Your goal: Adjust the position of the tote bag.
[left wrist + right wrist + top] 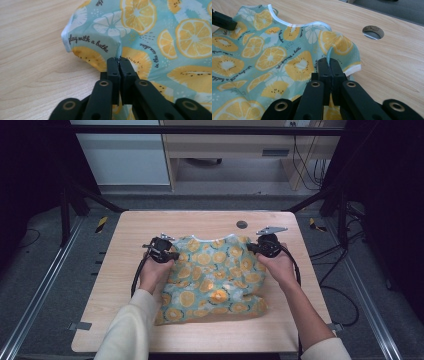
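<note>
The cloth (215, 277) lay spread on the table (125, 285), its near edge towards the person. The left gripper (119, 61) had its jaws clamped on the cloth's left top corner; the right gripper (329, 62) pinched the right top corner. Beyond lay a hole (242, 224) in the table.

Two handheld grippers are seen beside the lemon-print cloth (212, 277). The left gripper (161, 251) at the cloth's left top corner is black, with a black cable looped from it. The right gripper (266, 246) at the cloth's right top corner is black, topped by a grey three-cornered plate; a black cable trails from it. In both gripper views, black jaws with brass-ringed pivots and small screws are seen. Cream sleeves are worn.
</note>
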A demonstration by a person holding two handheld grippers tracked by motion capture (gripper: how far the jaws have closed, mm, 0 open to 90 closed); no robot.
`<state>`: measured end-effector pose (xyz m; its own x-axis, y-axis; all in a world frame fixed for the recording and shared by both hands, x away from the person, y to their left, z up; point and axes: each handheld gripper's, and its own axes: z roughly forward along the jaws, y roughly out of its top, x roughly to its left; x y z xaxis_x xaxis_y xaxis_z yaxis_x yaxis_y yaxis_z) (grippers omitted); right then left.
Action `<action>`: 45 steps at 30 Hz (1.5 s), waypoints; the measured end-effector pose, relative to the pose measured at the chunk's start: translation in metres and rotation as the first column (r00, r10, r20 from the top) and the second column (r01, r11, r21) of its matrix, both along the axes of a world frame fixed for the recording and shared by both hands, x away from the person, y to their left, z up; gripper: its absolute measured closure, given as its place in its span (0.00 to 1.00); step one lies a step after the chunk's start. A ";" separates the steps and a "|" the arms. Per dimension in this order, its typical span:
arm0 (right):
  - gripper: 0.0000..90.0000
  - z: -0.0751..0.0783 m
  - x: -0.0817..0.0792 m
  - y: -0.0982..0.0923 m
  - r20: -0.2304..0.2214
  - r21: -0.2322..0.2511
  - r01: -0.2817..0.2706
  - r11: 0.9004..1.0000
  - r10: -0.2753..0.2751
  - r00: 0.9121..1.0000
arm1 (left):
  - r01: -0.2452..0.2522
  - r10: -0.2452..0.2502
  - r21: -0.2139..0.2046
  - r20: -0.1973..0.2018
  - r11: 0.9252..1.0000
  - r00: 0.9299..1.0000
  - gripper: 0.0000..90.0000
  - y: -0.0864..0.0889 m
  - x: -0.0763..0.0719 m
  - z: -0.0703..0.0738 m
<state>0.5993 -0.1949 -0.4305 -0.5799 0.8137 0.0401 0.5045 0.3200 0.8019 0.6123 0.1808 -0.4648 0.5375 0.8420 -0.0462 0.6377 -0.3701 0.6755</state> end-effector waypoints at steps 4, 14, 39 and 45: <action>1.00 0.001 -0.001 0.000 0.006 0.002 0.000 1.000 0.000 1.000 | 0.010 -0.010 0.008 0.034 1.000 0.999 1.00 -0.002 -0.004 0.006; 1.00 0.019 -0.011 -0.002 0.056 -0.005 -0.007 1.000 0.008 0.998 | 0.045 -0.049 0.029 0.147 0.999 0.988 1.00 0.002 -0.026 0.042; 1.00 0.051 -0.028 -0.012 0.132 -0.002 -0.028 1.000 0.028 0.991 | 0.074 -0.087 0.055 0.292 0.996 0.953 1.00 0.003 -0.046 0.074; 1.00 0.053 -0.030 -0.014 0.136 -0.011 -0.039 0.999 0.040 0.990 | 0.099 -0.117 0.078 0.293 0.992 0.949 1.00 0.003 -0.050 0.078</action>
<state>0.5692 -0.2087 -0.3778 -0.6111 0.7901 -0.0488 0.3772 0.3448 0.8596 0.5618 0.1836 -0.3872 0.6070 0.7744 0.1787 0.3665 -0.4723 0.8017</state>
